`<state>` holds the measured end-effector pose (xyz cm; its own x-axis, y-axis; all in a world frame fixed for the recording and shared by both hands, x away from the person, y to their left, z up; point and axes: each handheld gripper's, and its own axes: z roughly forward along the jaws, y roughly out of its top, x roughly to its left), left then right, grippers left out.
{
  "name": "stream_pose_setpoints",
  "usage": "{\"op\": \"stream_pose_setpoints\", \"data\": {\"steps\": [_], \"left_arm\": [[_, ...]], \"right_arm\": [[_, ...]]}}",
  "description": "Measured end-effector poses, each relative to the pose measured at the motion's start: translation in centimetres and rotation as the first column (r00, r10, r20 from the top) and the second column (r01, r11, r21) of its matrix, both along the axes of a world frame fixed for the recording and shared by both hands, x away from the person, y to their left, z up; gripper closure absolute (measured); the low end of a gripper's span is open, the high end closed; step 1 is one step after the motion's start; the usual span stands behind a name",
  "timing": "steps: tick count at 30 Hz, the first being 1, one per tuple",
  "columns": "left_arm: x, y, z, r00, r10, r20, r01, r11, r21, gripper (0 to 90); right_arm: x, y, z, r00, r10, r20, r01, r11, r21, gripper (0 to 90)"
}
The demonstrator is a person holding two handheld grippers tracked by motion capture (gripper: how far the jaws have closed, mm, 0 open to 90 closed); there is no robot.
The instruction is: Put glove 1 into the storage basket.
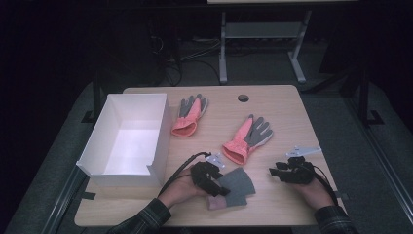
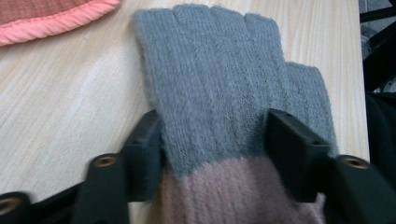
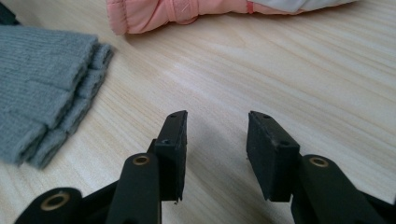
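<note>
A grey knit glove (image 1: 239, 181) with a dusty-pink cuff (image 1: 216, 202) lies flat near the table's front edge. My left gripper (image 1: 219, 189) is over its cuff end. In the left gripper view the grey glove (image 2: 210, 70) lies flat and unwrinkled between the jaws of the left gripper (image 2: 215, 121), which stand apart at its sides. My right gripper (image 1: 276, 169) rests to the right of that glove. In its own view the right gripper (image 3: 217, 116) is open over bare wood, and the grey glove (image 3: 37, 79) lies off to its left.
Two salmon-and-grey gloves lie farther back, one (image 1: 190, 116) beside the white box (image 1: 158, 139) and one (image 1: 247, 139) mid-table; the nearer one's cuff (image 3: 154, 14) is just beyond the right gripper. A round cable hole (image 1: 243, 98) sits at the far edge. The box stands open at the left.
</note>
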<state>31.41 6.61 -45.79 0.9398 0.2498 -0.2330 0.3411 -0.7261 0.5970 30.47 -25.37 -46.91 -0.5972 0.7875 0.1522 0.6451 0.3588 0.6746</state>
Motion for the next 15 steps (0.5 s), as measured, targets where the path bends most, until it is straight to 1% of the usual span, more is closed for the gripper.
{"op": "stream_pose_setpoints", "data": {"steps": [1,3,4,5,6,8,11,12,15], "left_arm": [[0.0,0.0,0.0,1.0,-0.009,-0.002,0.009,1.0,0.0,46.5],[0.1,-0.1,0.0,0.9997,-0.013,-0.023,0.013,0.9999,-0.001,53.4],[0.2,-0.1,0.0,0.9992,-0.016,-0.035,0.016,0.9999,-0.001,56.2],[0.2,-0.1,0.0,0.9982,-0.014,-0.058,0.014,0.9999,-0.001,59.7],[0.3,-0.1,0.0,0.9975,-0.015,-0.069,0.015,0.9999,0.002,62.9],[0.4,-0.1,0.1,0.9963,-0.017,-0.085,0.018,0.9998,0.011,67.2],[0.2,-0.2,0.5,0.9971,-0.018,-0.074,0.019,0.9996,0.018,71.5],[0.2,-0.1,0.6,0.9974,-0.012,-0.071,0.013,0.9999,0.011,72.3],[0.2,0.1,1.1,0.9976,-0.006,-0.069,0.006,1.0,-0.002,73.4]], "right_arm": [[0.0,0.0,0.0,1.0,0.001,0.0,-0.001,1.0,-0.002,57.7],[0.0,0.0,0.0,1.0,0.002,0.001,-0.002,1.0,-0.001,57.7],[0.0,0.0,0.0,1.0,0.001,0.0,-0.001,1.0,0.001,57.7],[0.1,0.0,-0.1,1.0,0.004,0.005,-0.004,1.0,0.001,57.5],[0.0,0.0,-0.1,1.0,-0.001,0.001,0.001,1.0,0.009,56.6],[0.0,-0.1,-0.2,0.9999,0.003,0.01,-0.003,0.9999,0.01,51.7],[0.0,0.0,-0.4,0.999,0.019,0.04,-0.019,0.9998,0.008,41.6],[-0.1,0.2,-0.5,0.9987,0.021,0.047,-0.021,0.9998,0.003,38.7],[-0.4,0.6,-0.7,0.996,0.03,0.084,-0.028,0.9991,-0.032,30.2]]}}
